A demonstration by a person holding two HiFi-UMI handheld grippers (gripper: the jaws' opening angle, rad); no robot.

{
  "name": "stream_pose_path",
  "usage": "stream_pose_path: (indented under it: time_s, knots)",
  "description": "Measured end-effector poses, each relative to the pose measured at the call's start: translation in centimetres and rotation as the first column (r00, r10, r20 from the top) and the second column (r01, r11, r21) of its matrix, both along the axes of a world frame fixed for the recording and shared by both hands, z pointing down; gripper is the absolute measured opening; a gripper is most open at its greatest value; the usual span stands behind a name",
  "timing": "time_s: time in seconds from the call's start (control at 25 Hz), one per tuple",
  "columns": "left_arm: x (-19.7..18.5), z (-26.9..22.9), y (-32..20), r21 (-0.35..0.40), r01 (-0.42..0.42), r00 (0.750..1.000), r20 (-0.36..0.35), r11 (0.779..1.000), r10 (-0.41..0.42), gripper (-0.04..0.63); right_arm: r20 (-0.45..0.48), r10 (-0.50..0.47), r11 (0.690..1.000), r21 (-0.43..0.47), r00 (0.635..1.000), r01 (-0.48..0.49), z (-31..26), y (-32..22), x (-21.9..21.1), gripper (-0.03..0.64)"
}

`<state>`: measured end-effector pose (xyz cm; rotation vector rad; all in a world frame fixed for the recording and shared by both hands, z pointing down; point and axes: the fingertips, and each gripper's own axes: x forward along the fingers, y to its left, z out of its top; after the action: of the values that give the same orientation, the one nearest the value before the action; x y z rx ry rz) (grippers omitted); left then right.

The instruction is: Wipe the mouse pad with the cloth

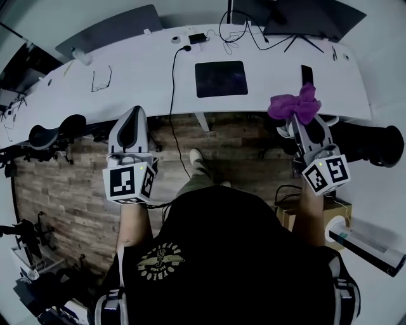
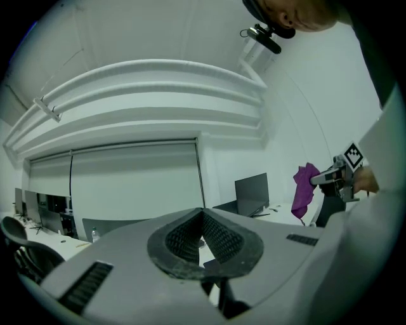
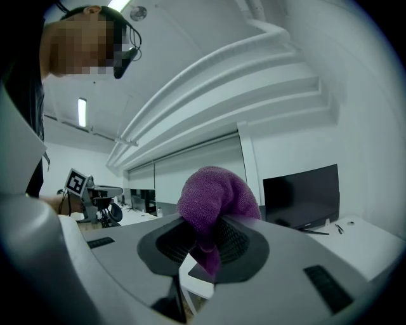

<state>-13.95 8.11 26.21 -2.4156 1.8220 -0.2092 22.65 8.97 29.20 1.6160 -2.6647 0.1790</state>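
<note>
The dark mouse pad [image 1: 221, 79] lies flat in the middle of the white desk [image 1: 127, 95]. My right gripper [image 1: 299, 120] is shut on a purple cloth [image 1: 294, 105], which bunches above its jaws over the desk's front right edge, short of the pad. In the right gripper view the cloth [image 3: 216, 202] bulges out between the pads of the right gripper [image 3: 212, 238]. My left gripper [image 1: 134, 118] hovers at the desk's front edge, left of the pad, shut with nothing in it. In the left gripper view, the left gripper [image 2: 203, 221] points upward and the cloth [image 2: 305, 189] hangs at the right.
On the desk are glasses [image 1: 100, 81] at the left, a black phone [image 1: 307, 74] right of the pad, a monitor [image 1: 311, 16] at the back right and a cable [image 1: 172, 89]. Office chairs [image 1: 57, 132] stand left and right. A cardboard box [image 1: 330, 212] sits on the floor.
</note>
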Motion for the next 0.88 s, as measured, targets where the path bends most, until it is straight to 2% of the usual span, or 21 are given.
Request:
stream_pose_path:
  time_s: [0.36, 0.88]
  knots:
    - [0.9, -0.4, -5.9, 0.000, -0.074, 0.997, 0.002, 0.997, 0.074, 0.002, 0.004, 0.042, 0.999, 0.004, 0.999, -0.042, -0.7, -3.7, -0.3, 0.078]
    - [0.0, -0.5, -13.5, -0.004, -0.110, 0.994, -0.009, 0.994, 0.110, 0.002, 0.015, 0.074, 0.997, -0.023, 0.997, -0.074, -0.4, -9.7, -1.8, 0.078]
